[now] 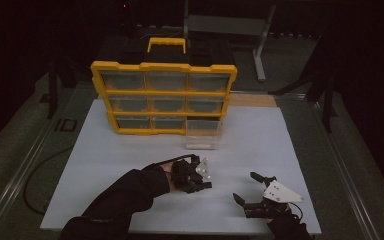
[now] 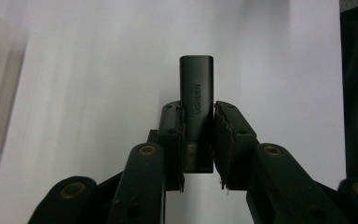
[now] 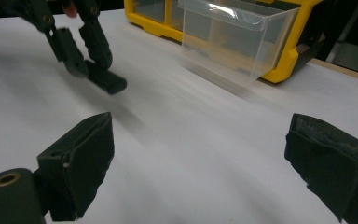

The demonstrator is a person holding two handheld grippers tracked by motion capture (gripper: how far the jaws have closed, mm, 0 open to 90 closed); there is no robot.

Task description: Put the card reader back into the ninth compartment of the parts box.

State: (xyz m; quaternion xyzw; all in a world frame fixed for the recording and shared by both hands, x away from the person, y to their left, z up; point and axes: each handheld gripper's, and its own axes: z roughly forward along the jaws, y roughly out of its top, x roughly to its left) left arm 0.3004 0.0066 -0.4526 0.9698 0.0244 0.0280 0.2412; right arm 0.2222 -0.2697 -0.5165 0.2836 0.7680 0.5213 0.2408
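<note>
Black plastic adapter (image 2: 196, 105), a short bar with a maker's name printed along it, sits clamped between the jaws of the left gripper (image 2: 197, 122); the pads press on its lower half, so the upper half stands out beyond the jaw tips. Gripping low this way looks deliberate: the free end leads, which should suit dropping it into a bin. In the right gripper view the adapter (image 3: 106, 80) hangs just above the white surface (image 3: 177, 140), not clearly touching it; I cannot tell for certain. The clear drawer (image 1: 203, 134) stands pulled out of the yellow organizer (image 1: 163, 95), ahead of the left jaws and a little to their right, probably set there as the landing place for the part. Right gripper (image 1: 252, 189) rests low near the front edge of the surface, jaws wide apart and holding nothing, well clear of the drawer; judged to be parked out of the way so the left hand's path stays free.
</note>
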